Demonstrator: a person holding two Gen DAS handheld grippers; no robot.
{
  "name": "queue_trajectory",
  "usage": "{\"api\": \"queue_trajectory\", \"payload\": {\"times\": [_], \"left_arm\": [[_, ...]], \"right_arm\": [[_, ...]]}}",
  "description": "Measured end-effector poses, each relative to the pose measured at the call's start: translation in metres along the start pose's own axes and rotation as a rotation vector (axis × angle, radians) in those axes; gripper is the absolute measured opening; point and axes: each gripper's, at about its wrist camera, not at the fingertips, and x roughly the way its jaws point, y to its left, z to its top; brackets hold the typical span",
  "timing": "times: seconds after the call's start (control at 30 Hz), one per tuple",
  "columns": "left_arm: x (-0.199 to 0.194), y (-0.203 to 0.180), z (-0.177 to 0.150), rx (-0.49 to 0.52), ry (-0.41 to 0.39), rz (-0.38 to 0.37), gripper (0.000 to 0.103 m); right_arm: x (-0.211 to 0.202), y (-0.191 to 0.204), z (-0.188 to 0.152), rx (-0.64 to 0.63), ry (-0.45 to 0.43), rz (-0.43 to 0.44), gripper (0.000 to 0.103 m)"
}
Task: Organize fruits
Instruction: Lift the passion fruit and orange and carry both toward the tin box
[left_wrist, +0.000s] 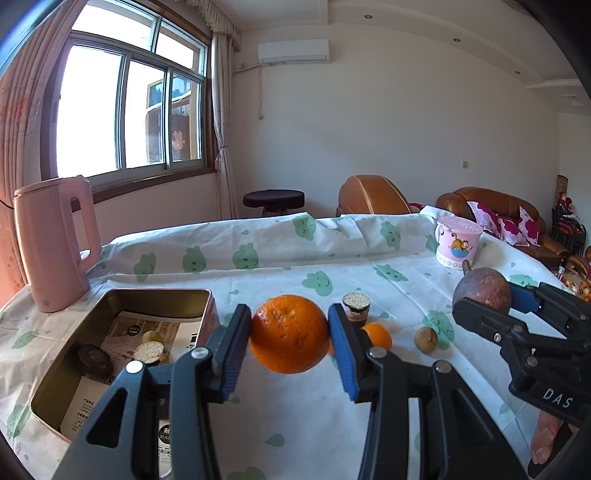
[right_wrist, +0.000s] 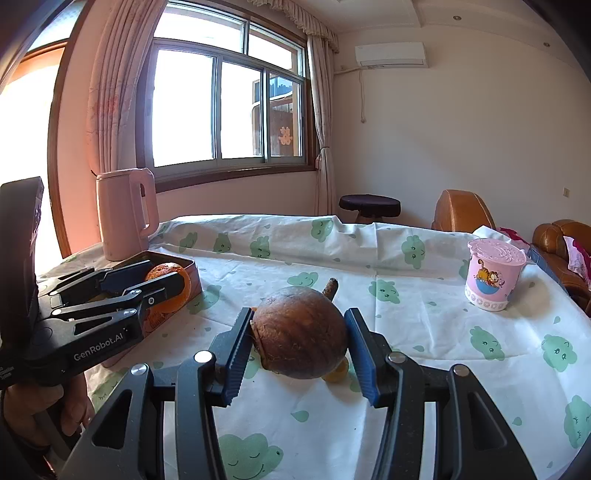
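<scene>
My left gripper (left_wrist: 290, 334) is shut on a large orange (left_wrist: 289, 332) and holds it above the cloth, just right of an open metal tin (left_wrist: 122, 295). The gripper and orange also show in the right wrist view (right_wrist: 162, 286), beside the tin (right_wrist: 188, 267). My right gripper (right_wrist: 300, 339) is shut on a round brown fruit with a stem (right_wrist: 301, 332), held above the table; it shows at the right in the left wrist view (left_wrist: 482, 290). A smaller orange (left_wrist: 378, 334) and a small brownish-green fruit (left_wrist: 425, 339) lie on the cloth.
The tin holds a leaflet and small round snack cups (left_wrist: 149, 350); another cup (left_wrist: 356, 308) stands behind the orange. A pink kettle (left_wrist: 55, 243) stands at the far left and a pink cartoon cup (left_wrist: 456, 243) at the far right. Sofas stand beyond the table.
</scene>
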Motion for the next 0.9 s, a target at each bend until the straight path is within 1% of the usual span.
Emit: {"api": "queue_trajectory", "payload": {"times": [0.43, 0.9], "left_arm": [[-0.010, -0.001, -0.001, 0.008, -0.041, 0.016, 0.045], [-0.028, -0.004, -0.003, 0.026, -0.123, 0.068, 0.045]], "right_arm": [[-0.007, 0.001, 0.000, -0.010, -0.041, -0.005, 0.052], [-0.014, 0.001, -0.001, -0.020, -0.082, -0.011, 0.052]]}}
